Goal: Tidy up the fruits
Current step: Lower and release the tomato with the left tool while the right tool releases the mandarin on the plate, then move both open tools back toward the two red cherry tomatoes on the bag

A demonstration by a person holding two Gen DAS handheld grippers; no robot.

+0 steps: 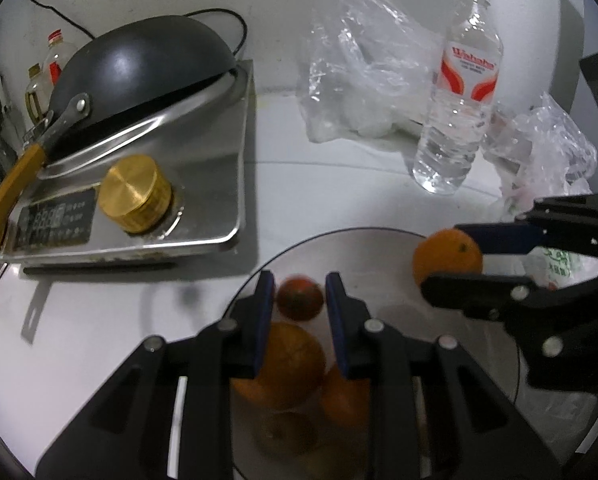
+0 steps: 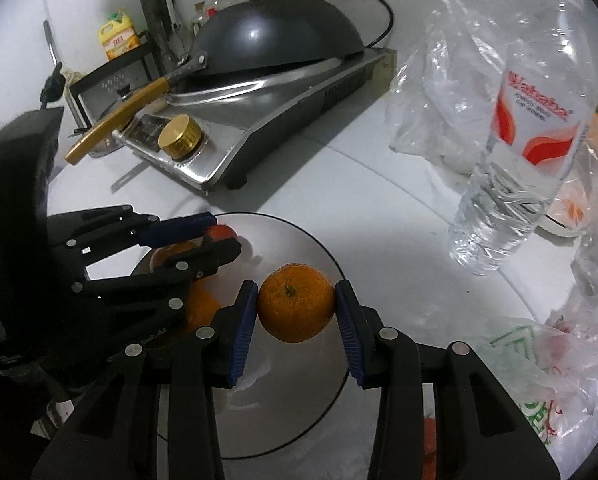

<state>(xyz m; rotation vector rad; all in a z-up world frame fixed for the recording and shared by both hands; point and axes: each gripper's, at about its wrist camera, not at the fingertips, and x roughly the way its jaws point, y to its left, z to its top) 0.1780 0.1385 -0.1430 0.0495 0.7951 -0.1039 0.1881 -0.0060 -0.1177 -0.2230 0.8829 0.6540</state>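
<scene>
In the centre of the right wrist view, the right gripper (image 2: 295,312) is clamping an orange (image 2: 295,307) between its two blue pads, holding it over the round glass plate (image 2: 331,408) that is filling the lower middle of the frame. In the left wrist view the same fruit is showing at the right edge, above the plate's far rim. The left gripper (image 1: 297,312) is hovering with its jaws apart and gripping nothing; below them, in the lower centre of that view, two more oranges (image 1: 287,360) and a small reddish fruit (image 1: 300,297) are sitting on the plate. The likely trouble is the drop: released from this height near the rim, the round orange could be rolling off onto the white table (image 1: 99,320), or knocking the fruit already there. The two grippers are working close together over one plate, so a careless sweep could be bumping them. The water bottle (image 2: 511,152), in the upper right, is standing near enough to be tipped.
</scene>
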